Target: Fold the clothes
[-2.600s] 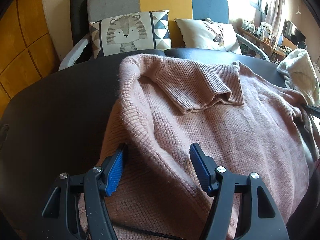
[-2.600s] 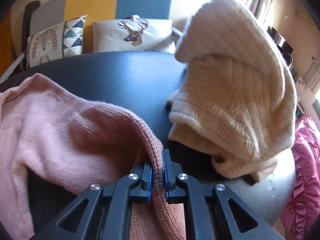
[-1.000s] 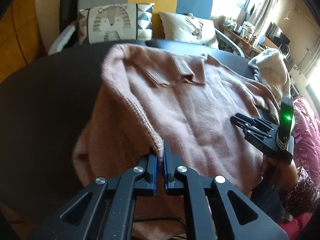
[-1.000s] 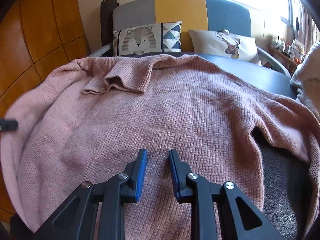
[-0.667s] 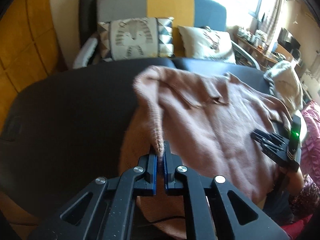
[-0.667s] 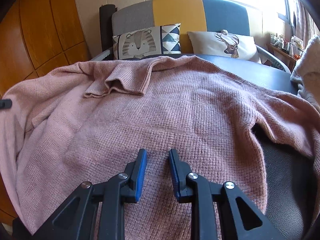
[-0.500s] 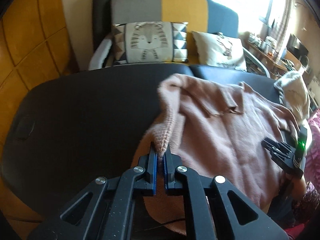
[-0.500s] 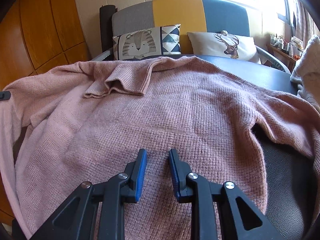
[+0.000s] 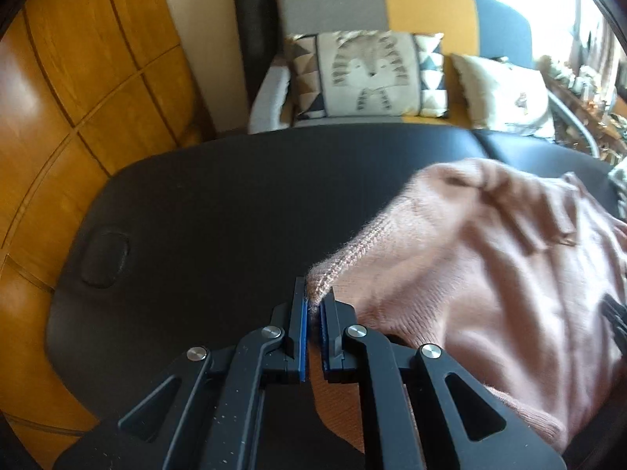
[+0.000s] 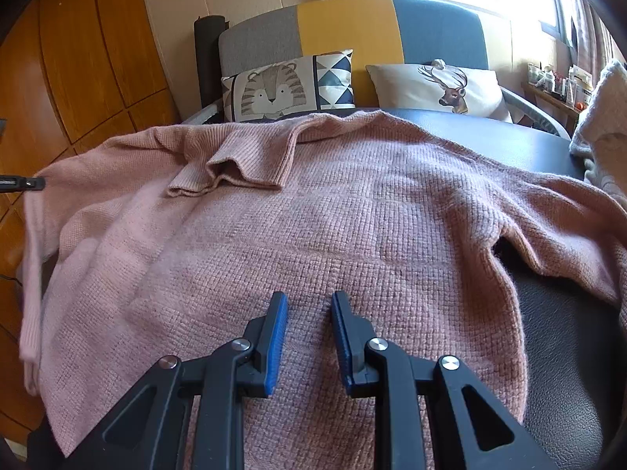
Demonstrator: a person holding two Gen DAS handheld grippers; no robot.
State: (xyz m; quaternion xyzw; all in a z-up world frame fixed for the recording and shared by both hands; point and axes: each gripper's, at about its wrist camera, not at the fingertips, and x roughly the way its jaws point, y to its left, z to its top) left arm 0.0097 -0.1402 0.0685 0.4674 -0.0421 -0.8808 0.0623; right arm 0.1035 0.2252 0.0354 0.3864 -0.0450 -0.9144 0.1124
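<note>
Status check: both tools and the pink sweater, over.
Left tool shut on sweater cuff, sleeve stretched out sideways. Right tool open, over the sweater body, gripping nothing. Cream knit at table's right edge, clear of the fold.

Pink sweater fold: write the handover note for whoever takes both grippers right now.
Left gripper: jaws shut on the ribbed cuff of the pink sweater, sleeve drawn out to the side over the black table.
Right gripper: jaws open, empty, just above the sweater's body.
Sweater lies spread flat, collar at the far edge; a cream knit sits at the far right.
Done: spread out, one sleeve gripped.
Left: no fold visible yet; sleeves and body remain.
</note>
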